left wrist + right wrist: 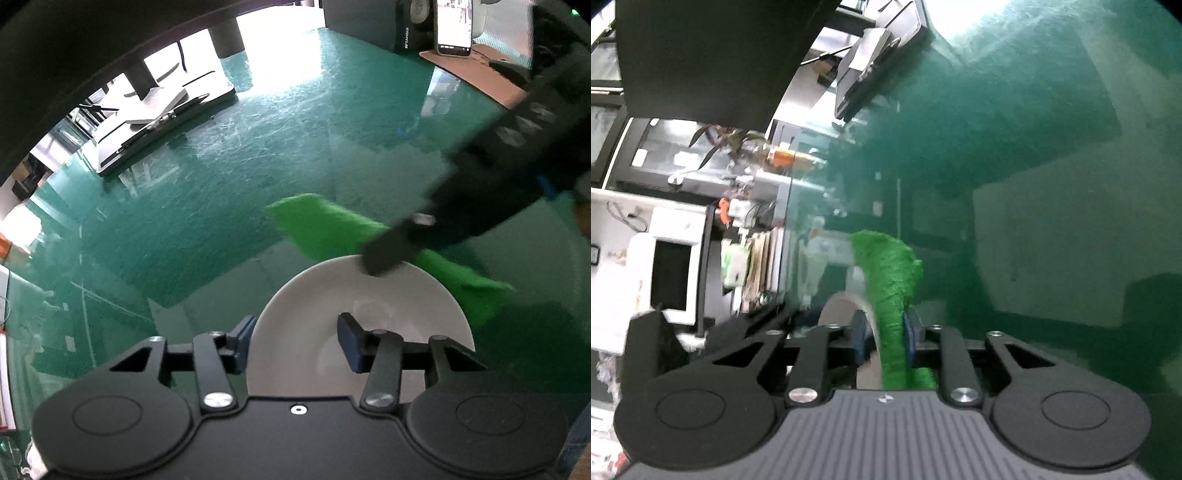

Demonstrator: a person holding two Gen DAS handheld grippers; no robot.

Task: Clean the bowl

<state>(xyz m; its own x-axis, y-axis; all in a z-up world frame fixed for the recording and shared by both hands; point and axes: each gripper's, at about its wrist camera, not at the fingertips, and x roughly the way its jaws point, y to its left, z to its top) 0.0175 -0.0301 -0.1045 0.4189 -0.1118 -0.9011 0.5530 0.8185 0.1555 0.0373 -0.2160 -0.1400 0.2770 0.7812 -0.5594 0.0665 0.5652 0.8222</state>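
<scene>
The white bowl is gripped at its near rim by the left gripper, one finger outside and one inside. At its 12 o'clock rim, the green cloth is pinched against the edge by the narrowly closed right gripper. The bowl is held above the green table.

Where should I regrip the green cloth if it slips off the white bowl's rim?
Take the green cloth by the loose fold trailing outside the white ceramic bowl, coming from the far side. That bunched part looks thick enough to pinch; the section over the rim is under the right gripper. The left gripper straddles the near rim, one finger inside, so the bowl should hold steady.
</scene>
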